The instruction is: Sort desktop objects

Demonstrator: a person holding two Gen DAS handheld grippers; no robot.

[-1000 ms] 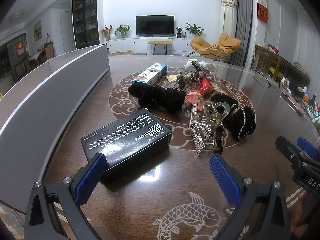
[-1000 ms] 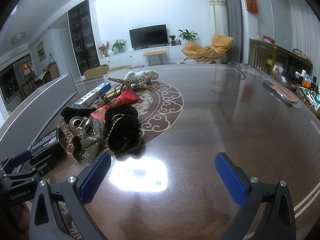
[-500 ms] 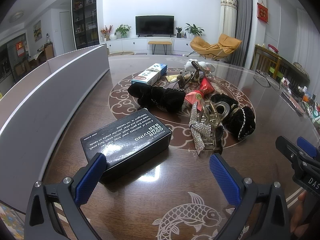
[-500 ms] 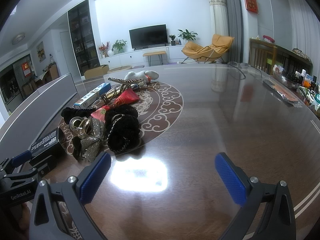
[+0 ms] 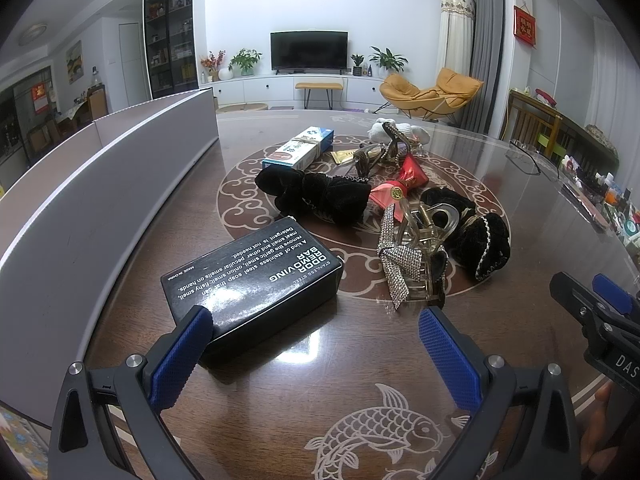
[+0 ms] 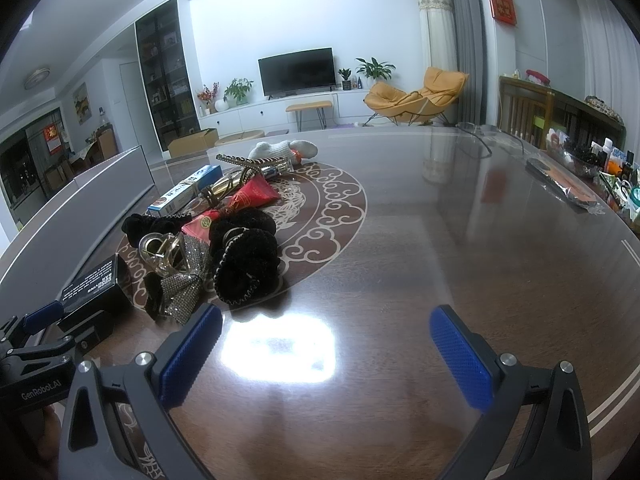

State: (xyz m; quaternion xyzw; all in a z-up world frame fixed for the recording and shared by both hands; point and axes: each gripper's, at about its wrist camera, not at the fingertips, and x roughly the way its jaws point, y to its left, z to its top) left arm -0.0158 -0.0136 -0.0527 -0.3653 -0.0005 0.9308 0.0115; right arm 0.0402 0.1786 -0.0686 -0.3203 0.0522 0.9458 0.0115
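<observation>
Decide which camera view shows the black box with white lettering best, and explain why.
The left wrist view. There the black box lies close and whole, its top and white lettering facing the camera. In the right wrist view the box sits small at the left edge, seen end-on, partly behind the left gripper.

The glossy dark wooden surface (image 6: pixel 460 248) lies bare to the right of the heap of black velvet scrunchies and glittery hair clips (image 6: pixel 224 240). On the left, a long grey upright panel (image 5: pixel 100 208) walls off that side, and a flat black cardboard box (image 5: pixel 252 276) sits between panel and heap, narrowing the passage.
</observation>
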